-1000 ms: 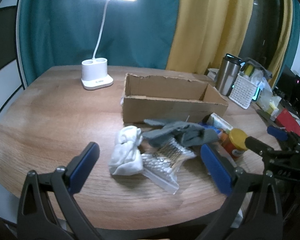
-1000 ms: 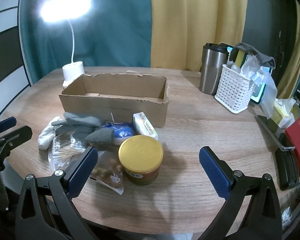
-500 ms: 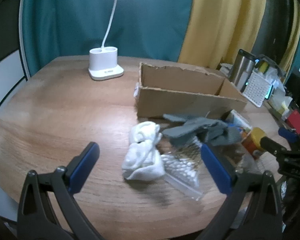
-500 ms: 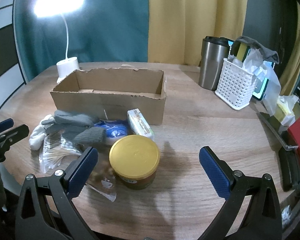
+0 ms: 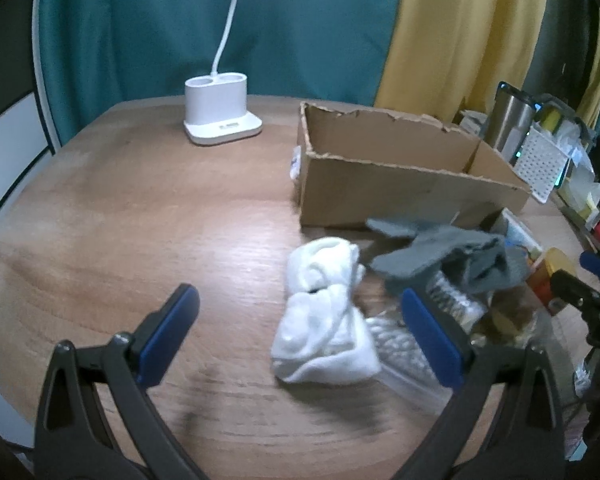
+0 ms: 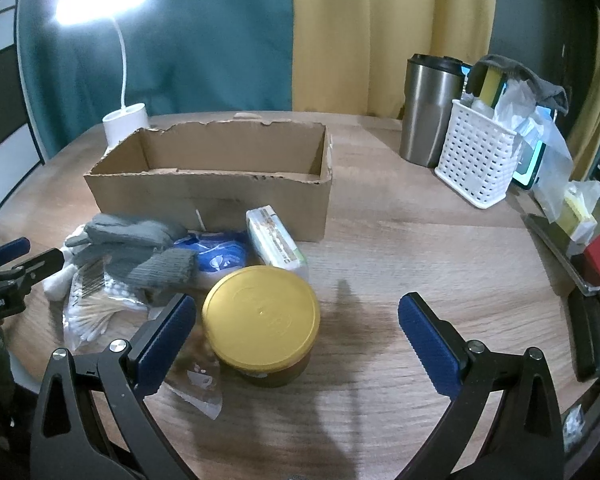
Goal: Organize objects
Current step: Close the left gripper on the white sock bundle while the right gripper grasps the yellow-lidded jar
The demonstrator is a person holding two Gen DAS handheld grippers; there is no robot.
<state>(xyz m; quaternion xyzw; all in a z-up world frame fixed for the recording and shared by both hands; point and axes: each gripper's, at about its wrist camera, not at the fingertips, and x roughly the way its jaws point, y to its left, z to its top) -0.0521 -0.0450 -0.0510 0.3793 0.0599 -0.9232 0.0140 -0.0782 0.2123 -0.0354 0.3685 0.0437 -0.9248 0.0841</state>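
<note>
- Cardboard box (image 6: 220, 168) stood empty and open-topped at mid-table, presumably the destination.
- Loose items lay heaped against its near wall: gold-lidded jar (image 6: 262, 316), grey gloves (image 6: 140, 248), white cloth (image 5: 324, 312), bagged cotton swabs (image 6: 88, 316).
- Right gripper (image 6: 296, 332) was spread wide, jar inside its left finger; apparently lined up to grasp.
- Left gripper (image 5: 300, 332) was likewise spread, empty, straddling the cloth.

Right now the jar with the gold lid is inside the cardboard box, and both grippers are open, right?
Not quite. The jar stands on the table in front of the box, not inside it; the right wrist view shows this. Both the left gripper and the right gripper are open.
</note>
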